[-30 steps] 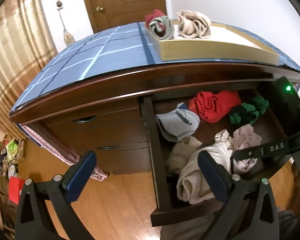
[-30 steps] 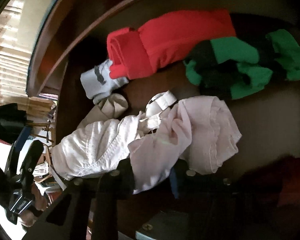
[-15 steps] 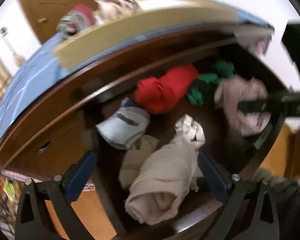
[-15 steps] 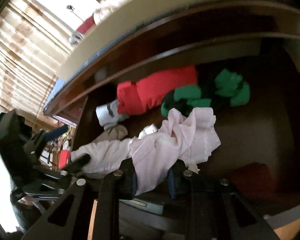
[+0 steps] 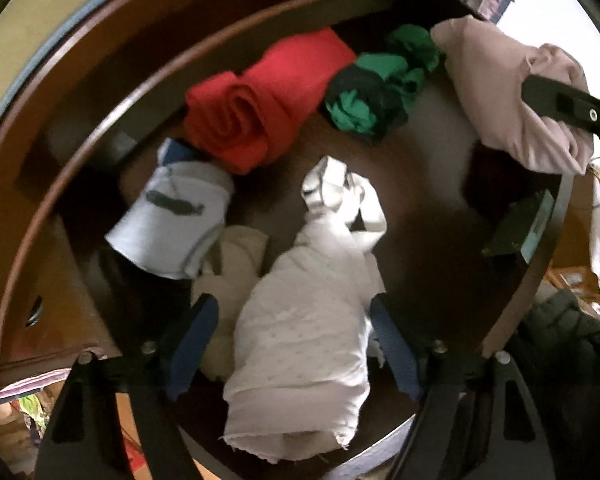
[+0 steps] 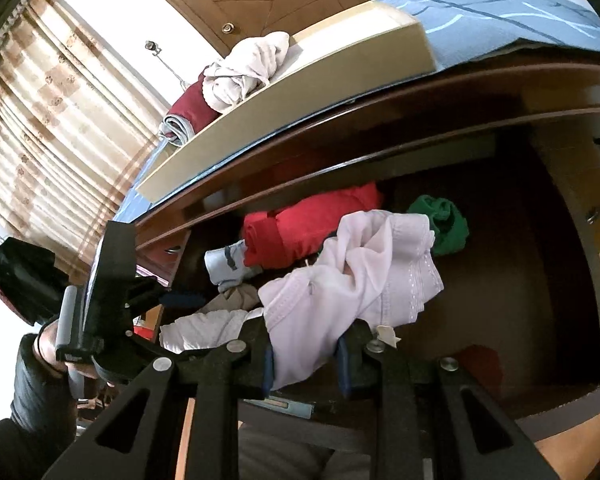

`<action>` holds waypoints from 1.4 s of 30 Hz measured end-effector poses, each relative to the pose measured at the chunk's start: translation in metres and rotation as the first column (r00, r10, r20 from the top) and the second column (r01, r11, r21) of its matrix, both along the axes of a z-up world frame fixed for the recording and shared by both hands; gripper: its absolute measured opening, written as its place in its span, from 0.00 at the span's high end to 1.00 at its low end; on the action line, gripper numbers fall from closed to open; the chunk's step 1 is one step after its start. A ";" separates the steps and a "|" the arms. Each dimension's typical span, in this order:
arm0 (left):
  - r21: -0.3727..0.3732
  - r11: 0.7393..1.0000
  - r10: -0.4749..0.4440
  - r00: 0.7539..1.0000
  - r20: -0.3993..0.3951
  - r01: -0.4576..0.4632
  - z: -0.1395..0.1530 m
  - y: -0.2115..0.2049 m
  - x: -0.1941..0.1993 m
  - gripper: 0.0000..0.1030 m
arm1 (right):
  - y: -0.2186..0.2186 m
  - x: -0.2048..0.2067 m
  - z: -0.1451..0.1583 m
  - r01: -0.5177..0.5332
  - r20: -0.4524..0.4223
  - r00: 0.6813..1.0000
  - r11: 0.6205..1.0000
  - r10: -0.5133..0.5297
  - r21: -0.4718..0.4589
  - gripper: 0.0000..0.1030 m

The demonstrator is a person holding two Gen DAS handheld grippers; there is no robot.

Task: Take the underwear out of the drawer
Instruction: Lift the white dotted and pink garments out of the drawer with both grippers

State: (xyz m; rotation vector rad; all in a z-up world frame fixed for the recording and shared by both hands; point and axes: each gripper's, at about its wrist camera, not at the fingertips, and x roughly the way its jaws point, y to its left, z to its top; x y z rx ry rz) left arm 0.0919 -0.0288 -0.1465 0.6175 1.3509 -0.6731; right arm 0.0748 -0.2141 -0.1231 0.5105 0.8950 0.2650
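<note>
My left gripper (image 5: 296,332) points down into the open drawer (image 5: 540,248). Its jaws are closing around a rolled white underwear (image 5: 300,320), which lies between the blue pads; small gaps still show at the pads. My right gripper (image 6: 306,356) is shut on a pale pink underwear (image 6: 352,280) and holds it bunched up above the drawer floor. The left wrist view has that pink piece (image 5: 500,92) at the upper right with a black right finger (image 5: 560,104) across it.
Still in the drawer are a red roll (image 5: 260,108), a green and black piece (image 5: 376,92), a light blue roll (image 5: 172,216) and a beige piece (image 5: 236,256). On the dresser top, a cream tray (image 6: 300,92) holds a whitish garment (image 6: 248,68) and a maroon roll (image 6: 188,112).
The left gripper swung down over the drawer and its jaws narrowed around the white roll. The right gripper rose and tilted up, lifting the pink underwear off the pile.
</note>
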 end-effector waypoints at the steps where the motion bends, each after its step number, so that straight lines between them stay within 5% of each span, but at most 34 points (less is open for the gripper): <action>1: 0.008 1.000 0.003 0.999 -0.032 -0.003 -0.002 0.000 0.003 0.23 | -0.001 -0.001 0.000 0.002 -0.001 1.000 1.000 -0.002 0.003 0.75; 10: 0.060 0.998 0.023 0.986 -0.167 -0.013 -0.015 -0.001 0.018 0.22 | -0.004 0.000 -0.003 0.010 -0.009 1.000 1.000 -0.010 0.021 0.75; 12: 0.082 0.997 0.018 0.985 -0.174 -0.003 -0.015 -0.004 0.019 0.27 | -0.004 0.000 -0.003 0.014 -0.011 1.000 1.000 -0.014 0.026 0.75; 14: 0.068 0.998 -0.002 0.982 -0.187 0.015 -0.014 -0.013 0.016 0.46 | -0.005 0.000 -0.004 0.017 -0.011 1.000 0.999 -0.017 0.029 0.75; 20: 0.031 1.000 0.007 0.988 -0.153 -0.002 -0.005 -0.013 0.010 0.58 | -0.008 0.000 -0.004 0.035 -0.013 0.999 0.999 -0.034 0.041 0.75; 24: -0.087 0.993 0.073 0.988 -0.139 -0.086 0.009 0.005 0.009 0.68 | -0.009 -0.002 -0.001 0.045 0.003 0.999 0.998 -0.045 0.044 0.75; 28: -0.245 0.951 0.165 0.979 -0.123 -0.191 0.026 0.028 0.005 0.71 | -0.013 -0.004 0.003 0.066 0.022 0.997 0.997 -0.067 0.048 0.75; 36: -0.369 0.894 0.247 0.967 -0.067 -0.254 0.045 0.047 -0.010 0.74 | -0.010 -0.006 0.006 0.063 0.033 0.997 0.997 -0.065 0.046 0.75; 42: -0.503 0.819 0.307 0.951 -0.022 -0.276 0.079 0.053 -0.017 0.74 | -0.013 -0.010 0.017 0.068 0.074 0.995 0.997 -0.070 0.023 0.75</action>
